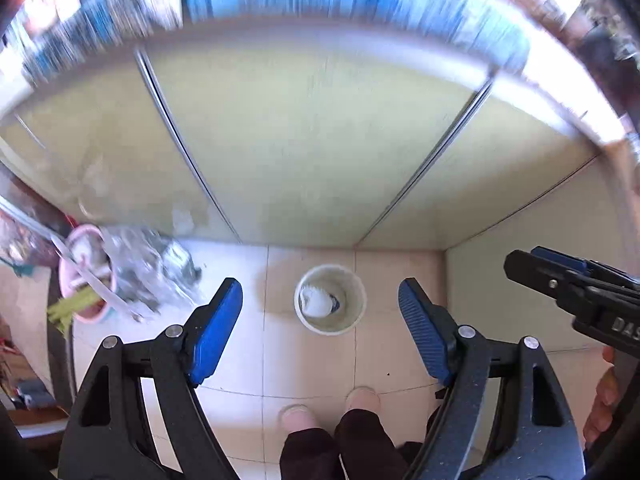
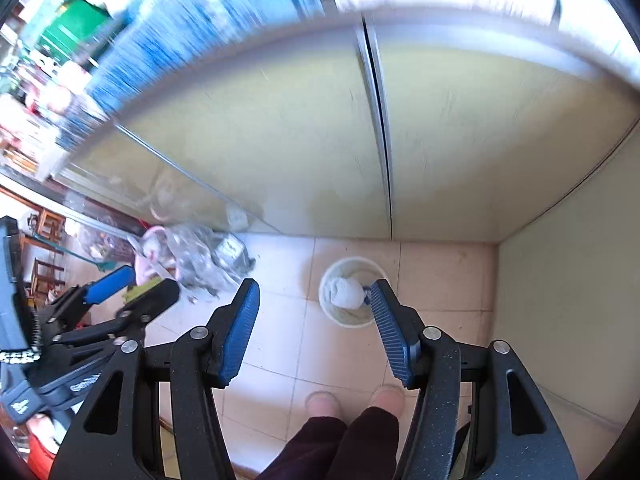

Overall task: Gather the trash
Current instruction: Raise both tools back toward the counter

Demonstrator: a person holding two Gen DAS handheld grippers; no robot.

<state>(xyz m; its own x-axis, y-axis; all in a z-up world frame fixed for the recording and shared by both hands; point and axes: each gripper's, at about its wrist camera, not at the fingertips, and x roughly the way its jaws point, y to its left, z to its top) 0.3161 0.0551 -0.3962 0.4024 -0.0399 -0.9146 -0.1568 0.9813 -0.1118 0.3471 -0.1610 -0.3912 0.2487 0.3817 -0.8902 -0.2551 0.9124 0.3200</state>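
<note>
A round white waste bin [image 1: 330,299] stands on the tiled floor below me, with crumpled white paper [image 1: 318,304] inside. It also shows in the right wrist view [image 2: 352,298], paper [image 2: 347,292] in it. My left gripper [image 1: 320,328] is open and empty, held high above the bin. My right gripper [image 2: 316,328] is open and empty too, also above the bin. The right gripper shows at the right edge of the left wrist view [image 1: 576,288]; the left gripper shows at the left of the right wrist view [image 2: 120,296].
Pale green cabinet doors [image 1: 304,140] rise behind the bin, a side panel [image 2: 568,300] to its right. A pink bowl [image 1: 86,280] with scraps and a crumpled clear plastic bag [image 1: 156,272] lie on the floor at left. The person's feet [image 1: 332,408] stand below.
</note>
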